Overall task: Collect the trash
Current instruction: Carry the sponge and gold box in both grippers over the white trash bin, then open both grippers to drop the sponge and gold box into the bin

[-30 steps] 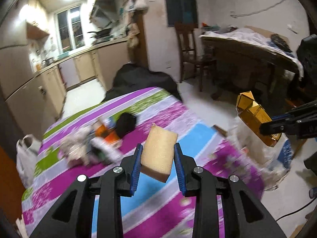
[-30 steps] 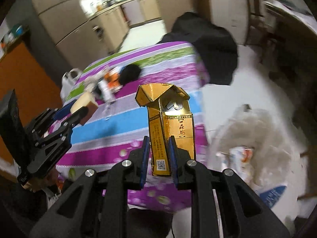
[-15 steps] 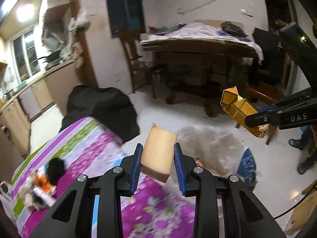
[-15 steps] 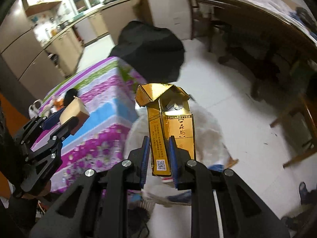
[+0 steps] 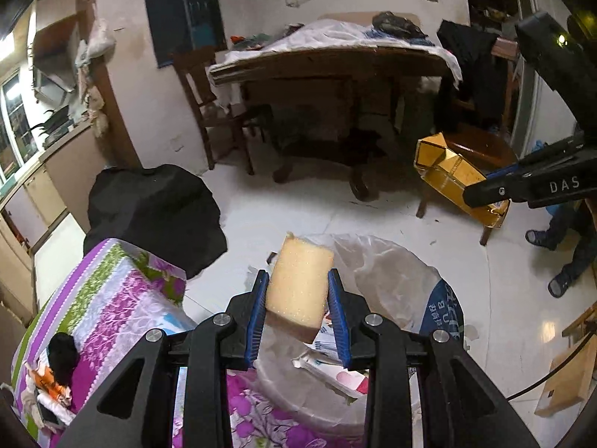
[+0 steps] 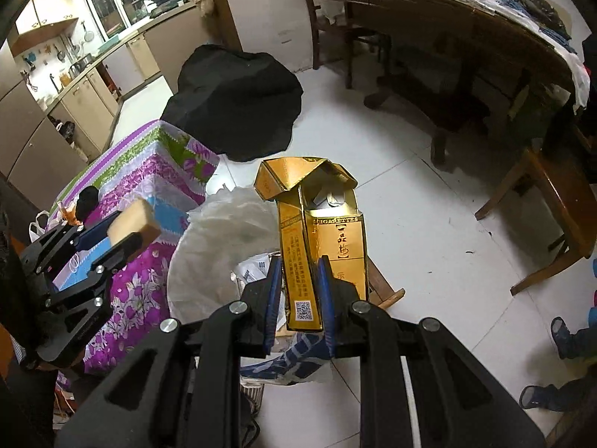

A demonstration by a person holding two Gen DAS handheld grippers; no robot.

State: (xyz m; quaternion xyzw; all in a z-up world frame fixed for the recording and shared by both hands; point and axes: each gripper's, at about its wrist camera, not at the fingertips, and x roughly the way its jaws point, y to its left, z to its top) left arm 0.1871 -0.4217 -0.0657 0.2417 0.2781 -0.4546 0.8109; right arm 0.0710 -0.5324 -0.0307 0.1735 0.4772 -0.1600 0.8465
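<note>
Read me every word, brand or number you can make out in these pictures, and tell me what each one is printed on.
"CIGARETTES": on the open gold cardboard cigarette box in the right hand-held gripper.
"DAS": on the right hand-held gripper's black finger, seen from the left wrist.
Chinese characters, fine print and a QR code on the box: too small to read.
Blue lettering on the white plastic trash bag: too distorted to read.

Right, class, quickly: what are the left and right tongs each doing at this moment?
Left tongs: closed on a yellow sponge.
Right tongs: closed on a gold cigarette box, lid flipped open.
</note>
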